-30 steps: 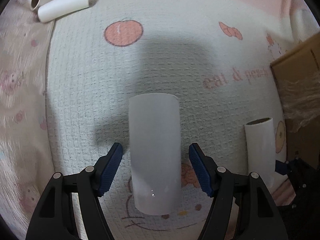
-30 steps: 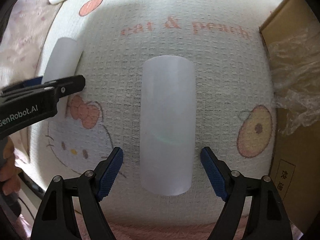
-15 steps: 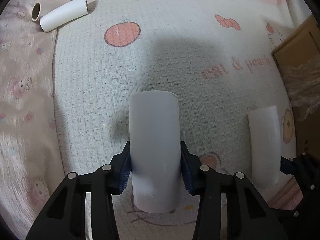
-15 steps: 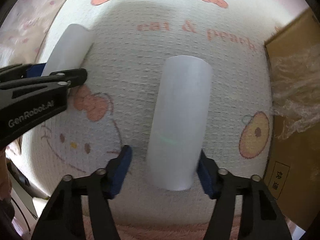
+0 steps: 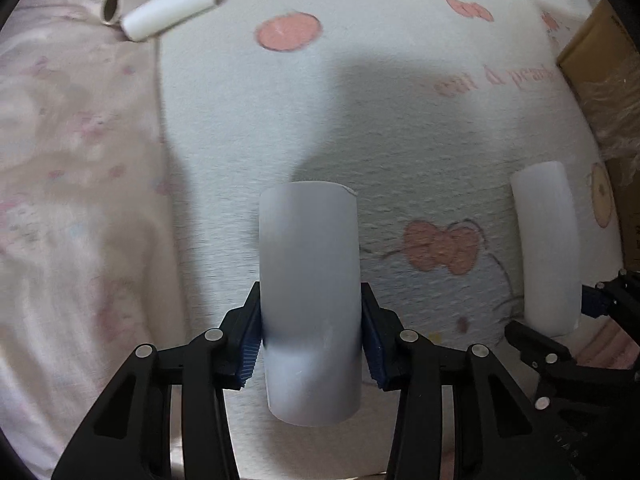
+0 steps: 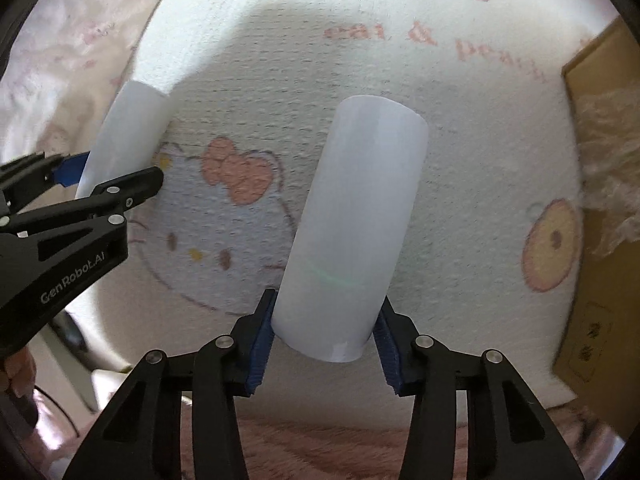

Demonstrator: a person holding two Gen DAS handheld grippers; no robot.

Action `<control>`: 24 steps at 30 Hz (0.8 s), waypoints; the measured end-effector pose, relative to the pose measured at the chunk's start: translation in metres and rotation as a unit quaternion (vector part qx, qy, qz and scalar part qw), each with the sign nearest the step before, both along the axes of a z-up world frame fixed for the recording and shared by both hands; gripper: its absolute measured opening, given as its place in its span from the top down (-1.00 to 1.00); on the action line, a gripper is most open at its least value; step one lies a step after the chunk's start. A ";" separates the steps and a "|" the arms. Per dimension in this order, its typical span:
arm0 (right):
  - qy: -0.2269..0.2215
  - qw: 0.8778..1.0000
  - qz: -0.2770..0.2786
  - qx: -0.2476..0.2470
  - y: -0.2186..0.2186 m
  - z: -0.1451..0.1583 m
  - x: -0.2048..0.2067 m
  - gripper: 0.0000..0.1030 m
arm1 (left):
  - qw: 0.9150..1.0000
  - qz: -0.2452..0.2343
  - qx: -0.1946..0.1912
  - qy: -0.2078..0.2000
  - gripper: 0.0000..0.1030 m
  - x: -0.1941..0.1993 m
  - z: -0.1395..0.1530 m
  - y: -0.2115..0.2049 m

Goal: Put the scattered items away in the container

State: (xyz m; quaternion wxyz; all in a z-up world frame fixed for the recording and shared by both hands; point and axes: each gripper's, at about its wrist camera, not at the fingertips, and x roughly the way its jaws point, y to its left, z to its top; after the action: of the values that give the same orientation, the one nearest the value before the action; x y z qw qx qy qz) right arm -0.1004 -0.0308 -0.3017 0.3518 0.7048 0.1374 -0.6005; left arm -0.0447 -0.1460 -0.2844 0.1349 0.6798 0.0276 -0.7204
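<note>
Far-left tubes: a brown cardboard tube (image 5: 113, 7) and a small white tube (image 5: 172, 14) lie side by side and touching at the far-left edge of the blanket; they are well apart from both tools.

Pink sheet: a pale pink sheet (image 5: 72, 200) with small prints covers the left side; it is blurry.

Blanket: a white bumpy blanket (image 5: 400, 128) with a cat face, a pink bow, peaches and pink words lies in the middle; a dark shadow falls on it.

Left gripper: the left gripper (image 5: 311, 340) has its two blue pads pressed on the sides of a fat white tube; it is pinching it near the close end.

Left white tube: the left white tube (image 5: 310, 296) points away from the camera, between the black fingers; whether it touches the blanket, I cannot tell.

Right gripper: the right gripper (image 6: 325, 346) has its blue pads squeezed on another fat white tube near its close end.

Right white tube: the right white tube (image 6: 356, 224) leans a bit to the right; the cat's bow shows on the blanket to its left.

Cardboard box: a brown cardboard box (image 6: 608, 92) sits at the right edge of the blanket; crinkly clear plastic wrap (image 6: 612, 168) hangs on it; neither fat tube is in the box.
</note>
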 end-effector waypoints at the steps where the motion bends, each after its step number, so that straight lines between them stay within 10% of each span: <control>1: -0.009 1.000 -0.006 -0.008 0.000 0.002 -0.001 0.15 | 1.000 0.001 -0.003 0.003 0.08 0.001 0.003 0.000; 11: -0.037 0.994 -0.041 -0.097 -0.003 0.054 -0.018 0.19 | 0.999 0.042 -0.008 0.024 0.08 -0.004 0.055 -0.018; 24: 0.033 0.977 -0.072 -0.197 0.058 0.142 -0.061 0.40 | 0.990 -0.003 -0.040 0.133 0.08 -0.045 0.149 0.012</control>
State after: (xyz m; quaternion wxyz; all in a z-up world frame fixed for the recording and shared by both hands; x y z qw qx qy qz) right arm -0.1614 0.0270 -0.1599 0.4349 0.6098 -0.0234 -0.6622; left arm -0.0897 -0.1343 -0.1359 0.1552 0.5718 0.0145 -0.8055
